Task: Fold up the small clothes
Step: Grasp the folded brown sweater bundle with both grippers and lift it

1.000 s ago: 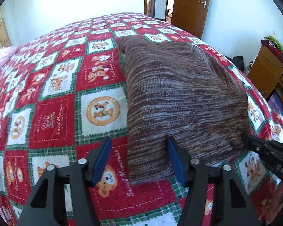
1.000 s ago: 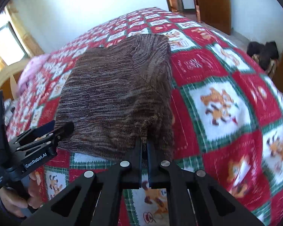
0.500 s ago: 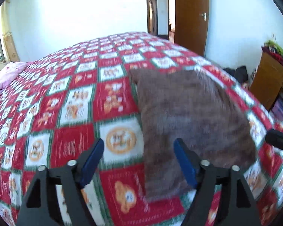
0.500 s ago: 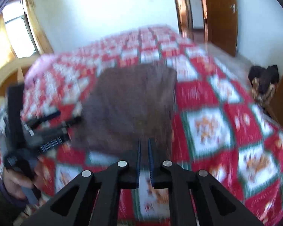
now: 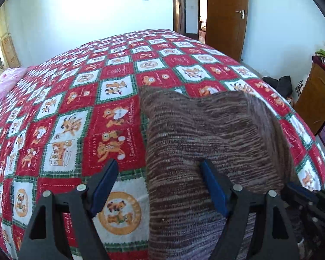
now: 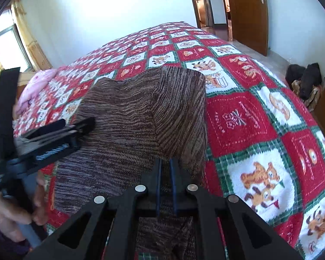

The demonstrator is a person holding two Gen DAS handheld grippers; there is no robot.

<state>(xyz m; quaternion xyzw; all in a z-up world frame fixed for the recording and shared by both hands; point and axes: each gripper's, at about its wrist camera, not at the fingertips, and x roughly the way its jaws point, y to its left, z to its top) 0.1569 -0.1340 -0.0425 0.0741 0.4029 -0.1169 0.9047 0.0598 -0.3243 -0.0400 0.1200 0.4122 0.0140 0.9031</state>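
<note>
A brown striped knit garment (image 5: 208,143) lies on the bed, over a red, white and green patchwork blanket (image 5: 80,117) printed with cartoon bears and dogs. In the left wrist view it spreads from mid-frame down to the lower edge, its far edge straight across the blanket squares. In the right wrist view the same knit (image 6: 136,125) shows a diagonal fold line running through its middle, and its near edge comes up toward the camera.

The right gripper (image 6: 165,169) has its blue-padded jaws almost together, with only a thin slot between them, and the near edge of the knit runs into that slot and hangs below the fingers, so it is pinching the fabric. The left gripper (image 5: 159,172) stands wide, its two blue pads well apart; the left edge of the garment lies between them but neither pad presses on it, and it grips nothing. In the right wrist view the left gripper (image 6: 75,127) appears at the left side, held by a hand (image 6: 15,212), its tips over the knit's left edge.

Beyond the bed are white walls, a brown wooden door (image 5: 226,17) standing open, a wooden cabinet (image 5: 314,99) at the right, dark bags (image 6: 303,80) on the floor, and a pink pillow (image 5: 4,82) at the far left.
</note>
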